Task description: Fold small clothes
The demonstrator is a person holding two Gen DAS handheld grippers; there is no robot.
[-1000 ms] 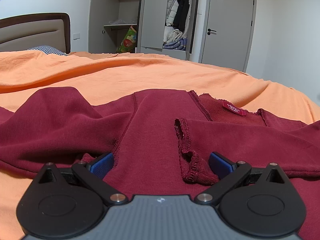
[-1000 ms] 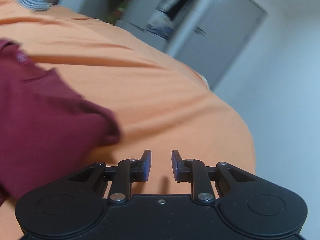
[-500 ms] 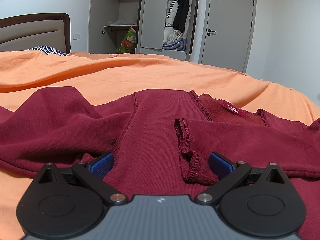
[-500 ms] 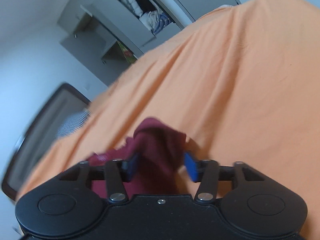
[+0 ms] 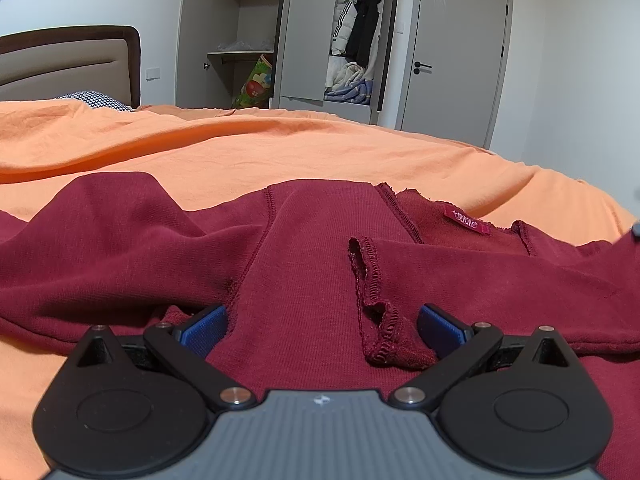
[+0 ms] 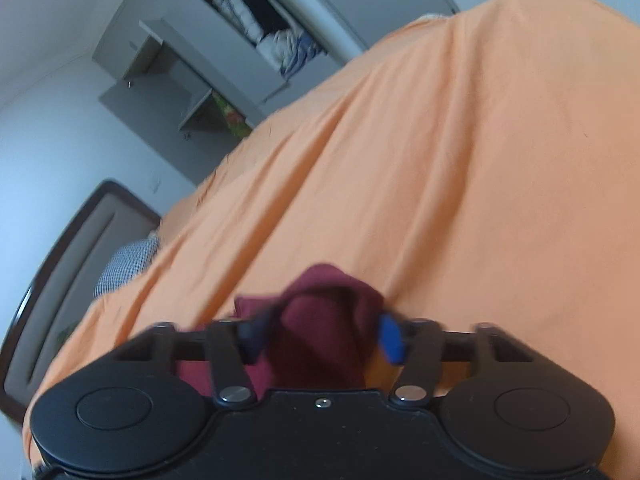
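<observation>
A dark red long-sleeved top (image 5: 312, 264) lies spread on the orange bedsheet (image 5: 240, 148), its neck label (image 5: 466, 224) at the far right. One sleeve is folded across the body, its cuff (image 5: 376, 320) lying between my left fingers. My left gripper (image 5: 322, 322) is wide open, resting low over the top. In the right wrist view, a bunched fold of the red top (image 6: 320, 320) sits between the blue pads of my right gripper (image 6: 324, 336), which stands open around it; the view is tilted and blurred.
A padded headboard (image 5: 68, 64) and a checked pillow (image 5: 96, 100) are at the back left. An open grey wardrobe (image 5: 288, 36) with hanging clothes and a closed door (image 5: 452, 52) stand beyond the bed. The orange sheet (image 6: 460, 180) stretches ahead of the right gripper.
My right gripper swung from bare sheet beside the top onto a fold of it, its jaws widening around the cloth. The left gripper and the spread top have stayed still.
</observation>
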